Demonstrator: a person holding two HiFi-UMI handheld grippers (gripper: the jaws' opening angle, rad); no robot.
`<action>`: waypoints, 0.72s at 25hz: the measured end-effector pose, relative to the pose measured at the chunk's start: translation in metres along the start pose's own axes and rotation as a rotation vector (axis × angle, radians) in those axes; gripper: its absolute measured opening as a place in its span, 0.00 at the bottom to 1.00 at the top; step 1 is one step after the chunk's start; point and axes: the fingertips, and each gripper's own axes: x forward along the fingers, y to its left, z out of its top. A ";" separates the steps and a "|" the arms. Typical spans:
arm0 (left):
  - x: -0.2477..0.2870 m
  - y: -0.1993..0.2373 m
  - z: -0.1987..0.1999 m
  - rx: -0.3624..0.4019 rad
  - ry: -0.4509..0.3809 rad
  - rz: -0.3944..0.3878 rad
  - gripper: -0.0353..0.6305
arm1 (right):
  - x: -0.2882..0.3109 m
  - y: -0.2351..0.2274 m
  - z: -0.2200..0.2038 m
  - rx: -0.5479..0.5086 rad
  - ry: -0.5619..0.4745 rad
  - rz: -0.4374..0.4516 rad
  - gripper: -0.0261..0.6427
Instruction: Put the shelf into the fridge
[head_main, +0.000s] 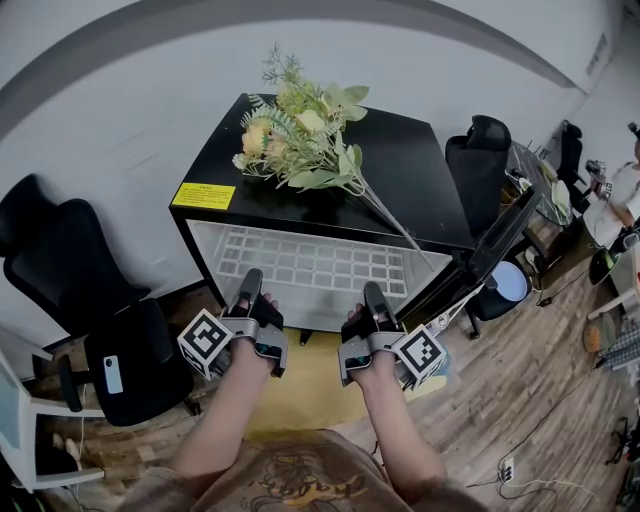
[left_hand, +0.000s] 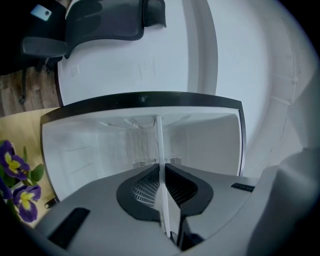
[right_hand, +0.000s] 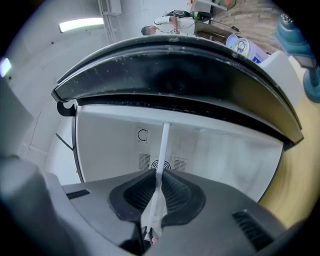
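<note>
At the fridge (head_main: 405, 165) mouth, left claw (head_main: 251, 284) and right claw (head_main: 374, 297) pinch the shelf (head_main: 310, 264).

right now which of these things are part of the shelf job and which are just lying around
Job: white grid shelf, open black fridge, left gripper and right gripper, both shut on the shelf's near edge.
Lying about: flower bunch on the fridge top, black office chair at the left, second chair beyond the fridge.
</note>
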 end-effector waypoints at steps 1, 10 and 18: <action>0.001 0.000 0.000 -0.001 -0.001 0.001 0.13 | 0.001 0.000 0.001 -0.001 -0.001 -0.002 0.09; 0.014 0.001 0.002 -0.005 -0.011 0.008 0.14 | 0.013 0.000 0.005 0.004 0.000 -0.004 0.09; 0.023 0.003 0.004 -0.009 -0.016 0.009 0.13 | 0.022 -0.002 0.008 0.004 -0.002 -0.006 0.09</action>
